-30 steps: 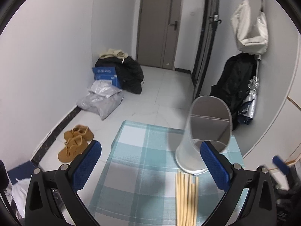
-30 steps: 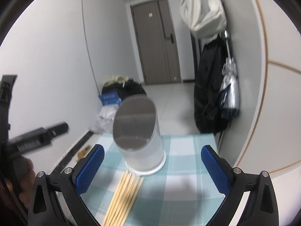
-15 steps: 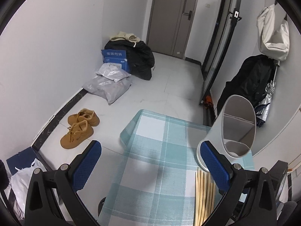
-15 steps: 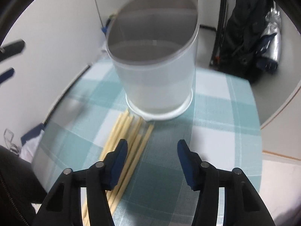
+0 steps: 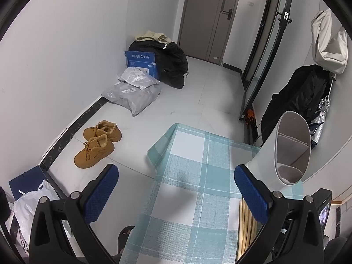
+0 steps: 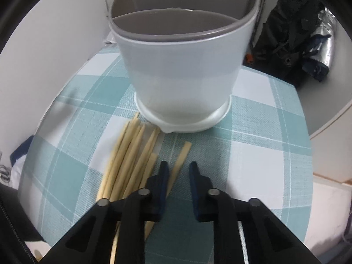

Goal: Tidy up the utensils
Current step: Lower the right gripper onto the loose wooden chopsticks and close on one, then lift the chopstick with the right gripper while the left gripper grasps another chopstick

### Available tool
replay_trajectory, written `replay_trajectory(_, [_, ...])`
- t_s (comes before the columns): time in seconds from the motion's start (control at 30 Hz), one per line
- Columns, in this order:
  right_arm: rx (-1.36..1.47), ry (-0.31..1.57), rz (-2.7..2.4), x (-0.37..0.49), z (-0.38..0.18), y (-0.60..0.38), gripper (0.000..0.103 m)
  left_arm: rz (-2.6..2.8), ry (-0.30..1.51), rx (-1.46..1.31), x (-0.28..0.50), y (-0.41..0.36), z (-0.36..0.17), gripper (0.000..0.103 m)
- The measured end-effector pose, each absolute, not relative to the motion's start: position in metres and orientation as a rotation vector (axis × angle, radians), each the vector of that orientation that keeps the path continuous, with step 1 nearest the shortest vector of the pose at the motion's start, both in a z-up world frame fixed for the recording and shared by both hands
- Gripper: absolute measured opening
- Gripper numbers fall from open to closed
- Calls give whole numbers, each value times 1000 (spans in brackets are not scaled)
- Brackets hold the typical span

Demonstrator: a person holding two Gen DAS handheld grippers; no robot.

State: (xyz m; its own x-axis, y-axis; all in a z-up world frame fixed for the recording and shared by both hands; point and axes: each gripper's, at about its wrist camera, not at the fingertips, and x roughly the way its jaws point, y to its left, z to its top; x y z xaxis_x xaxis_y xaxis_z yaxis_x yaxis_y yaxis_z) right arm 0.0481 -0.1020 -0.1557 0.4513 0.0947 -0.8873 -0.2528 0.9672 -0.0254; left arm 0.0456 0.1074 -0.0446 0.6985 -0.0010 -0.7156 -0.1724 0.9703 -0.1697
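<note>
You are working over a checked surface (image 6: 253, 165) carrying a bundle of pale wooden chopsticks (image 6: 129, 160) and a white utensil holder (image 6: 182, 74) with a grey divided insert. The chopsticks are lying flat in a loose fan, their far tips pointing toward 12 o'clock and nearly touching the holder's base; one stick (image 6: 181, 156) is lying apart at the 3 o'clock side of the bundle. Your right claw (image 6: 178, 169) is hovering low over that stray stick, its jaws narrowed to a small gap on either side of it and gripping nothing that can be confirmed. Your left claw (image 5: 176, 195) is standing wide open and empty, held high, with the holder at its 2 o'clock. In my judgement the sticks are light, stiff, smooth and inclined to roll or pivot, so you are best taking one near its middle, square across the shaft. The holder appears light and tall; a sideways knock could be tipping it, so steadying it is advisable.
</note>
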Motion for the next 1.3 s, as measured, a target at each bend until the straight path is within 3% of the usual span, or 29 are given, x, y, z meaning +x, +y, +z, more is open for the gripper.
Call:
replay_trajectory(0.3, [-194, 1132, 274, 39, -155, -119, 5, 102, 835, -251, 48, 111, -53, 102])
replay_trajectory(0.67, [-233, 1105, 308, 57, -157, -113, 12, 120, 866, -192, 43, 107, -63, 102])
replay_trajectory(0.73, [-219, 1084, 316, 56, -158, -115, 7, 110, 893, -190, 44, 106, -70, 102])
replay_trajectory(1.0, [144, 989, 339, 52, -130, -172, 6, -78, 1105, -154, 44, 61, -109, 102])
replay_trajectory(1.3, [477, 813, 322, 33, -91, -231, 6, -118, 1201, 13, 35, 19, -134, 102])
